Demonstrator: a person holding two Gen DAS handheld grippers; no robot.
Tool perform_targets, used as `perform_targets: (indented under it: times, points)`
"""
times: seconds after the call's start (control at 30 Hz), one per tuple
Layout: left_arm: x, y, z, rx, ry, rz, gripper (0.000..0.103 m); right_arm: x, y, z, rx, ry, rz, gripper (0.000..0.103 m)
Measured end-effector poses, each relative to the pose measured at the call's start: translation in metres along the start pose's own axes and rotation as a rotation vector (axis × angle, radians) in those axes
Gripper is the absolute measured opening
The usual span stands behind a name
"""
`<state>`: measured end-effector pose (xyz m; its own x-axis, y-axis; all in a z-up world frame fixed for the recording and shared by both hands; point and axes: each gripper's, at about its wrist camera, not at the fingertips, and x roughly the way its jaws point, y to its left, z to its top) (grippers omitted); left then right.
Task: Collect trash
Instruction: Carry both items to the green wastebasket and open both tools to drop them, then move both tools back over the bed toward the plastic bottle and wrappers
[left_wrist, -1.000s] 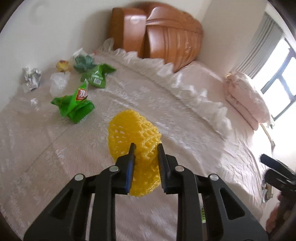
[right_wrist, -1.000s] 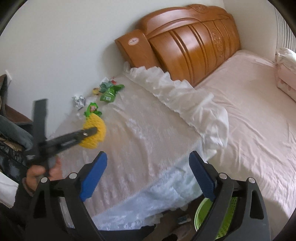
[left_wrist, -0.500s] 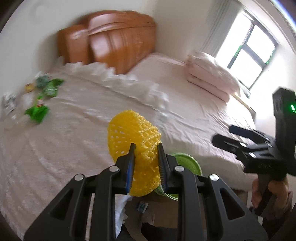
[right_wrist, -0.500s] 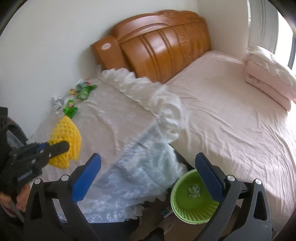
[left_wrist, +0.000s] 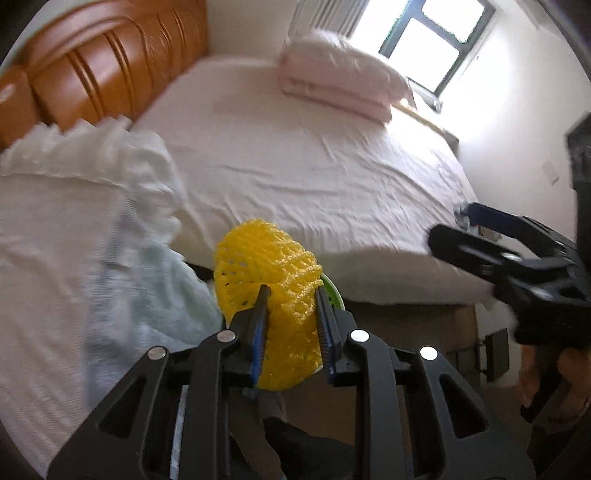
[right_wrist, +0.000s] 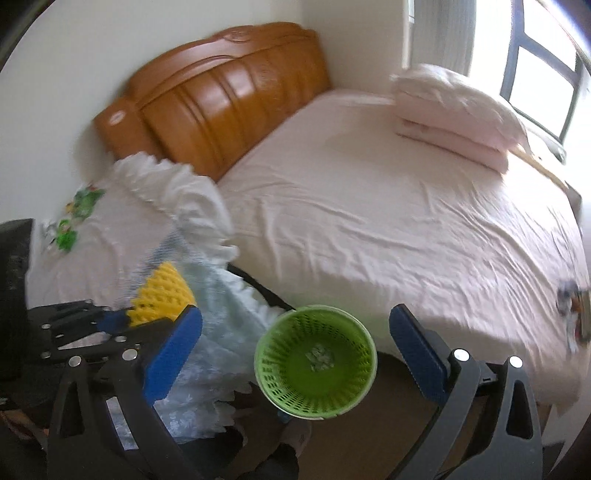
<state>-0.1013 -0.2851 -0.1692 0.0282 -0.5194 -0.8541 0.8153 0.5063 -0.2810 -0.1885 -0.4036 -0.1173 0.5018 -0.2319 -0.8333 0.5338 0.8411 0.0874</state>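
Note:
My left gripper (left_wrist: 290, 291) is shut on a yellow foam fruit net (left_wrist: 269, 273) and holds it in the air, in front of the green basket's rim (left_wrist: 334, 291). In the right wrist view the net (right_wrist: 162, 295) hangs left of the green mesh waste basket (right_wrist: 284, 384), which stands on the floor beside the bed and holds a little pale trash (right_wrist: 320, 358). My right gripper (right_wrist: 295, 332) is wide open and empty above the basket. Green wrappers (right_wrist: 66, 236) and other litter lie far left on the lace cover.
A pink bed (right_wrist: 388, 221) with a wooden headboard (right_wrist: 221, 110) and folded quilts (right_wrist: 454, 110) fills the middle. A white lace cover (left_wrist: 55, 221) hangs over the bed's near corner. Small items (right_wrist: 572, 314) lie at the bed's right edge. A window (left_wrist: 436, 40) is behind.
My left gripper has swung right with the yellow net, away from the litter, towards the green basket. My right gripper has moved over the basket, still open.

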Motion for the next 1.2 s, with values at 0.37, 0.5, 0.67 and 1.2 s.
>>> perform_targets:
  times: [0.37,0.5,0.67,1.2]
  points:
    - [0.052,-0.024,0.007,-0.011,0.096,0.011,0.081,0.007,-0.065,-0.026,0.087,0.038,-0.032,0.101]
    - [0.045,-0.029,0.01,-0.003,0.075,0.022,0.086,0.009,-0.066,-0.025,0.089,0.041,-0.033,0.101]
    - [0.022,-0.024,0.013,-0.014,0.029,0.062,0.09,0.011,-0.058,-0.021,0.075,0.039,-0.021,0.101]
    - [-0.158,0.102,-0.046,-0.244,-0.275,0.492,0.095,0.004,0.094,0.031,-0.135,-0.056,0.243,0.101]
